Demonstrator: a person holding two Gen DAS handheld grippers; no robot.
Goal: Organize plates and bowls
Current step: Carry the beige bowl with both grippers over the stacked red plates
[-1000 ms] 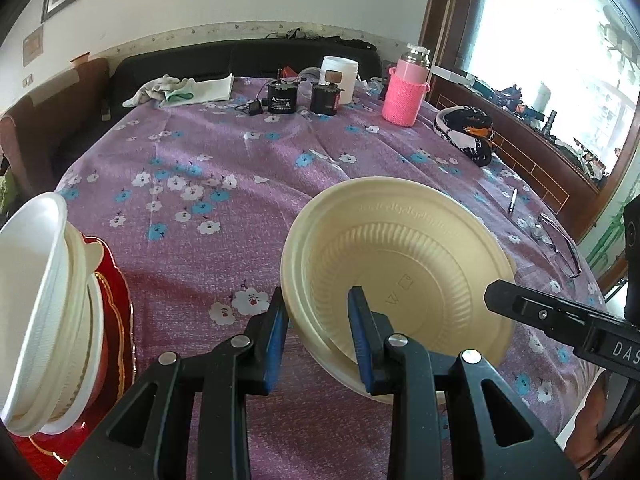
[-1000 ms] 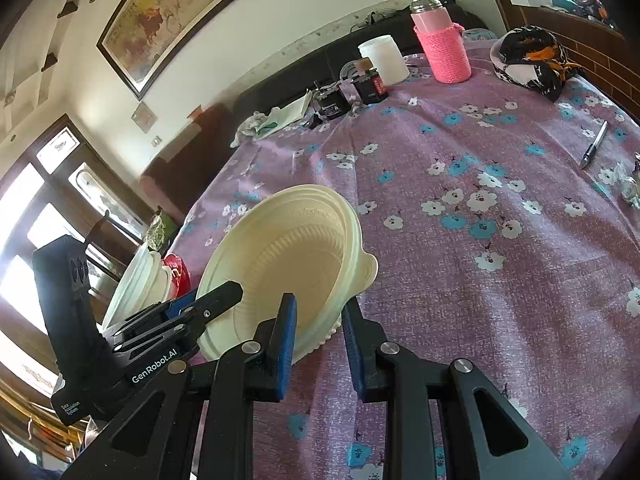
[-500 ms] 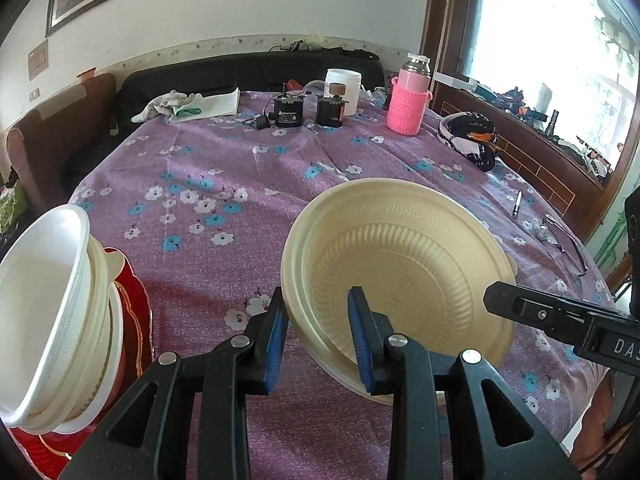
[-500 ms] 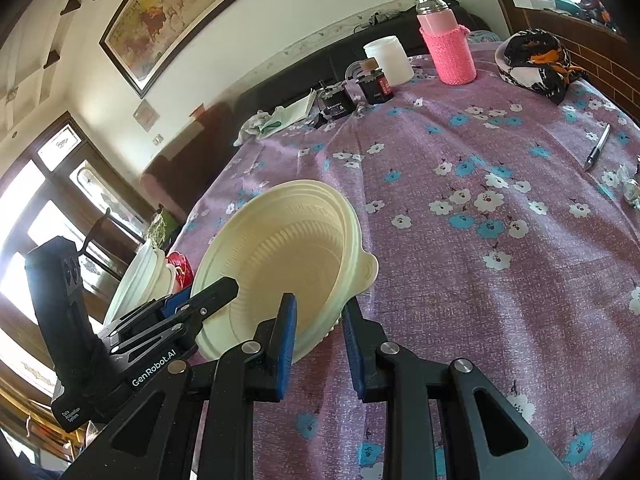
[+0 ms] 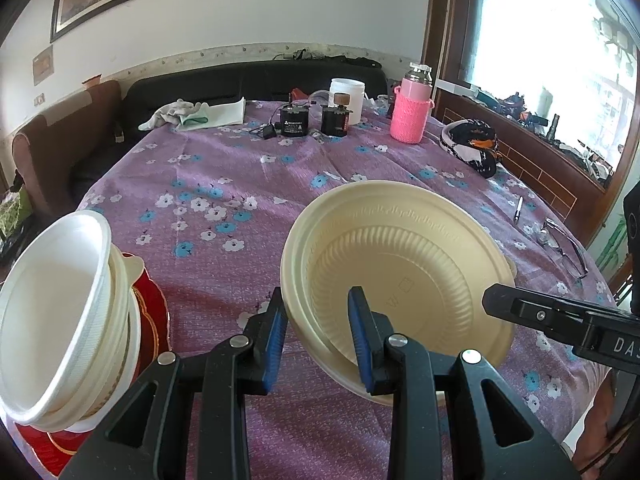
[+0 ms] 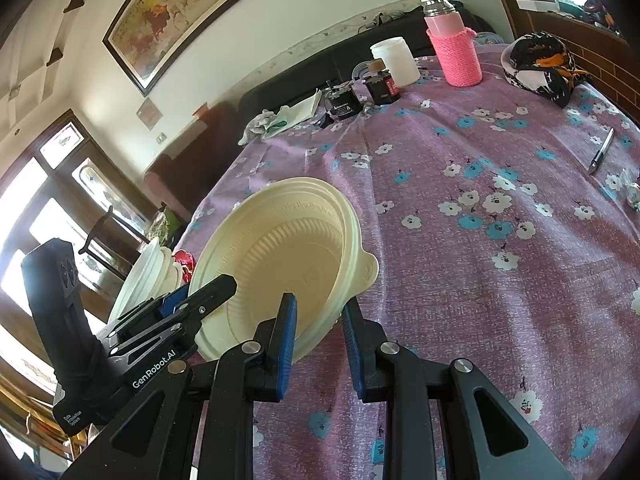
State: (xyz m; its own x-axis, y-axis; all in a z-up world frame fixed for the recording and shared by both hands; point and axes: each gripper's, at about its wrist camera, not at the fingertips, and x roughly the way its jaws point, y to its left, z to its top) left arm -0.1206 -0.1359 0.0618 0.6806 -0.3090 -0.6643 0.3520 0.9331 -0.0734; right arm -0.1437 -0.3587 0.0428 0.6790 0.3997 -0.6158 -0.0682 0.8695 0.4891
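In the left wrist view, the left gripper (image 5: pixel 318 334) is clamped narrowly on the near rim of a cream bowl (image 5: pixel 400 276) tilted above the purple floral tablecloth (image 5: pixel 224 184), with a stack of white bowls (image 5: pixel 60 320) on a red plate (image 5: pixel 154 320) at the left edge. In the right wrist view, the right gripper (image 6: pixel 320 344) pinches the same bowl's (image 6: pixel 288 256) opposite rim, near its tab, while the left gripper (image 6: pixel 192 300) grips the far side.
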